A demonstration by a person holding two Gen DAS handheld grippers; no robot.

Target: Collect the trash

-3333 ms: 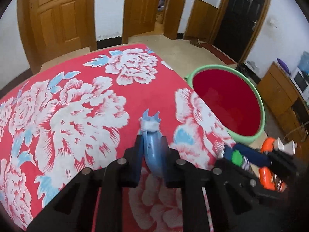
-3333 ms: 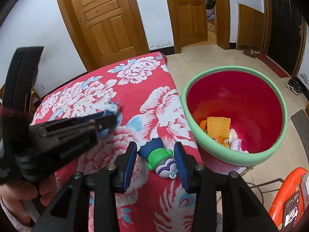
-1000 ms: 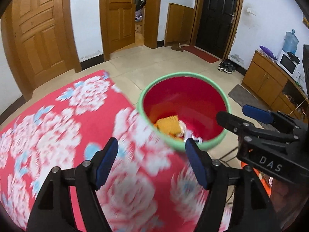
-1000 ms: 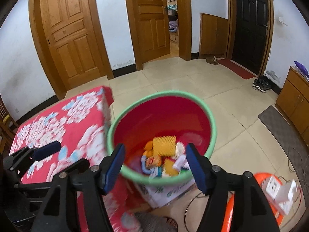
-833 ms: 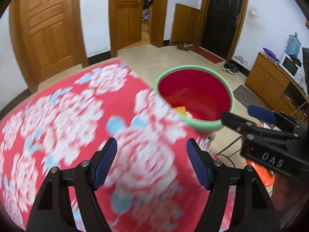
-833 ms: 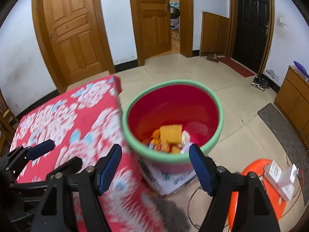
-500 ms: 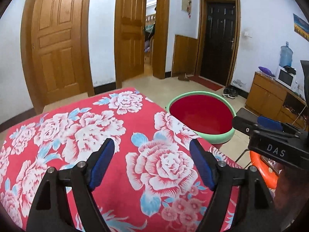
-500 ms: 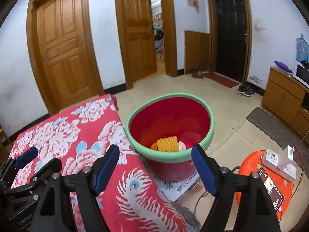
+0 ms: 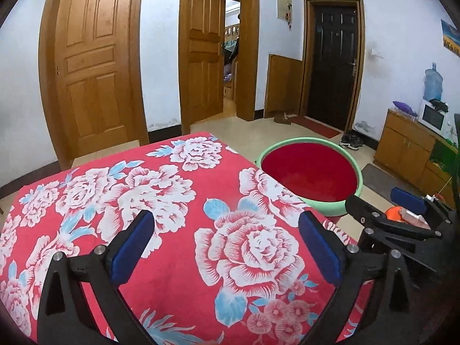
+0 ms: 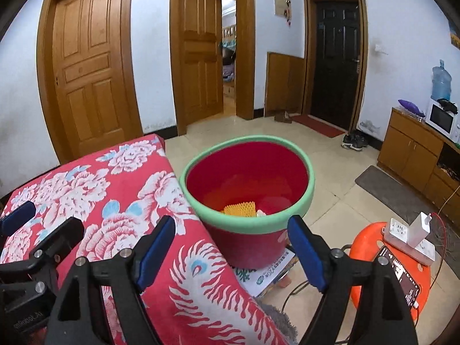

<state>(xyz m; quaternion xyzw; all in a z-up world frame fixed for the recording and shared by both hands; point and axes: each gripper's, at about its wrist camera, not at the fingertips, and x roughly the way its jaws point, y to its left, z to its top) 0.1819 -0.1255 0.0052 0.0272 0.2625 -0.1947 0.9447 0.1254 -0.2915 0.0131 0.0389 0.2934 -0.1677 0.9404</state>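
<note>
Both the left hand-held gripper (image 9: 228, 247), jaws opening, and the right hand-held gripper (image 10: 231, 251), spread, are empty. The red plastic bucket with a green rim (image 10: 253, 224) stands beside the red floral-clothed desk (image 9: 172, 201). Its rim hides most of the trash, leaving only a yellow foam net (image 10: 240, 209) visible.

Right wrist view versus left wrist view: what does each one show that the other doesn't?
Only the right wrist view looks down into the red bucket, showing the yellow mesh piece inside, plus the orange stool with a power strip and phone.

Only the left wrist view shows the whole flowered red cloth, with nothing lying on it.

Both show the bucket beside the cloth, the wooden doors, and the left gripper and right gripper, nothing between either's jaws; the left's are opening.
</note>
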